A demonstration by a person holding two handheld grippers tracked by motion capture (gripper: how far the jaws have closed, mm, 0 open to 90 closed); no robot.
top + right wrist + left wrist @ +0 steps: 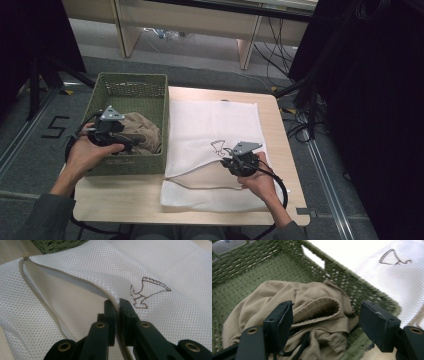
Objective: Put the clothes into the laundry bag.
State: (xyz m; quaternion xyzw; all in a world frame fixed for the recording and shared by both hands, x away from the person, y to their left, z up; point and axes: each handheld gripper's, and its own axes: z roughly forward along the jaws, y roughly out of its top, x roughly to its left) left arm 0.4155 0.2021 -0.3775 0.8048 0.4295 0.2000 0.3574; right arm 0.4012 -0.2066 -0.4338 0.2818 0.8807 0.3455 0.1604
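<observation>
right claw (117,312) pinches the white mesh bag's (75,307) unzipped edge; left claw (325,325) spread over crumpled beige garment (312,315).

One number can be read: a black figure "5" (56,127) is marked on the grey floor to the left of the table, beside the green woven basket (131,83).

The white mesh zip bag (210,120) bears a small brown line drawing (218,148) with no letters; in the right gripper view the drawing (147,292) looks like a bird with a spread wing, and in the left gripper view it (394,258) shows as a thin dark outline. No brand name or written label is legible on anything else.
</observation>
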